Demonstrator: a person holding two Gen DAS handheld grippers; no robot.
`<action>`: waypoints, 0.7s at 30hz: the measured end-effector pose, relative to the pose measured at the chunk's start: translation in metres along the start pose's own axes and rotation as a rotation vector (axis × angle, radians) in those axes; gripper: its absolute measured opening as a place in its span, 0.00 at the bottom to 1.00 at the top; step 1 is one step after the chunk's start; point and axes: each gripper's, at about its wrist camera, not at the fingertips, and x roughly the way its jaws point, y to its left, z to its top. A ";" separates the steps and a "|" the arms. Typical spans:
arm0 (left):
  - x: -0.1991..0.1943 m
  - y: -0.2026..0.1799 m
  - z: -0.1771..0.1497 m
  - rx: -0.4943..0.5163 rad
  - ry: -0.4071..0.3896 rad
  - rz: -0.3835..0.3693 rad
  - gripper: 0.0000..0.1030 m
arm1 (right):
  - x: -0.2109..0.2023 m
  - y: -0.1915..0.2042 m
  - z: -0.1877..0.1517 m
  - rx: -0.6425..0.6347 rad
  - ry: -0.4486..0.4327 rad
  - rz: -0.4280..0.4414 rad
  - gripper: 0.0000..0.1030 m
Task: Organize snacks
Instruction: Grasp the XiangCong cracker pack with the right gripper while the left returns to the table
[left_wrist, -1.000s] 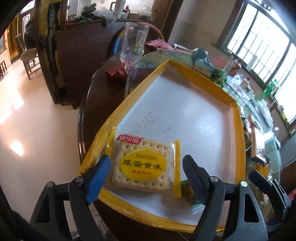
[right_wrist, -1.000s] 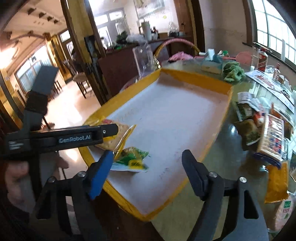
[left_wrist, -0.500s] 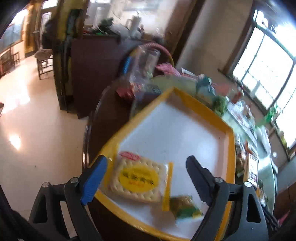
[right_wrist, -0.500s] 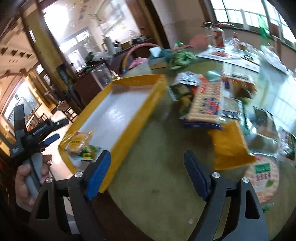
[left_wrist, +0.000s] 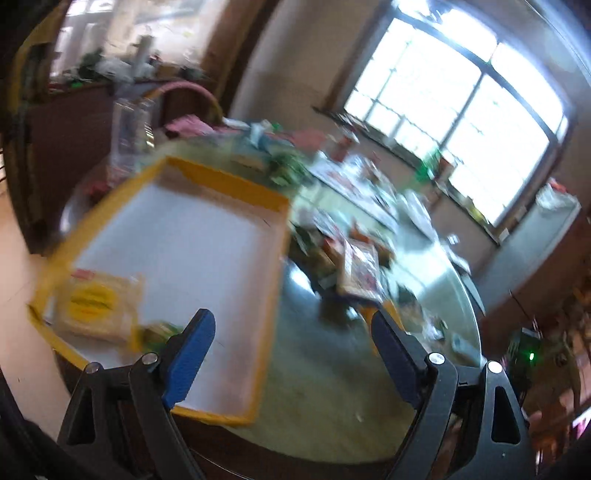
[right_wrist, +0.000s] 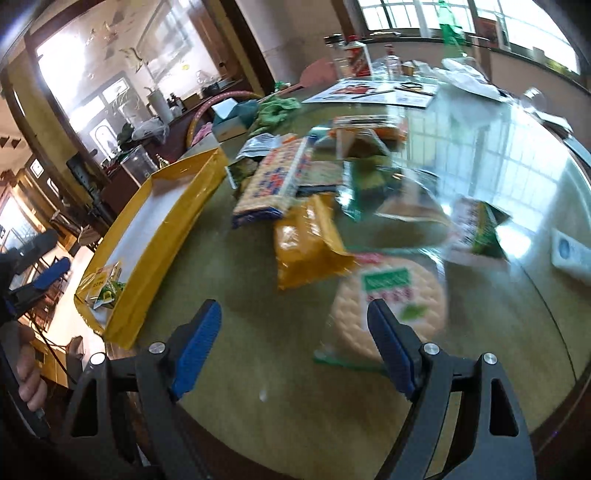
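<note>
Two packs lie in my yellow tray (right_wrist: 155, 236), rest heaped on the glass table (right_wrist: 295, 369) w/ both grippers spread, empty (left (left_wrist: 291, 350) just widening), so right gripper (right_wrist: 295, 343) could snag the round cracker pack's (right_wrist: 388, 295) slick wrapper & slide it off.

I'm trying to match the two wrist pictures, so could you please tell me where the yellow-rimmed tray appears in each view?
Left wrist: the yellow-rimmed tray fills the left and centre, blurred, with its near corner behind the left fingertip.
Right wrist: the tray runs along the left side, seen edge-on, left of the snack pile.
Shared landmark: the square cracker pack in the tray's near corner.
</note>
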 end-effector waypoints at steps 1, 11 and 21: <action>0.004 -0.006 -0.004 0.018 0.021 -0.013 0.84 | -0.004 -0.004 -0.002 0.006 -0.005 -0.003 0.79; 0.026 -0.039 -0.020 0.094 0.124 -0.041 0.84 | -0.005 -0.048 -0.004 0.112 -0.008 -0.101 0.79; 0.039 -0.051 -0.024 0.118 0.175 -0.036 0.84 | 0.023 -0.032 0.002 0.018 0.020 -0.177 0.83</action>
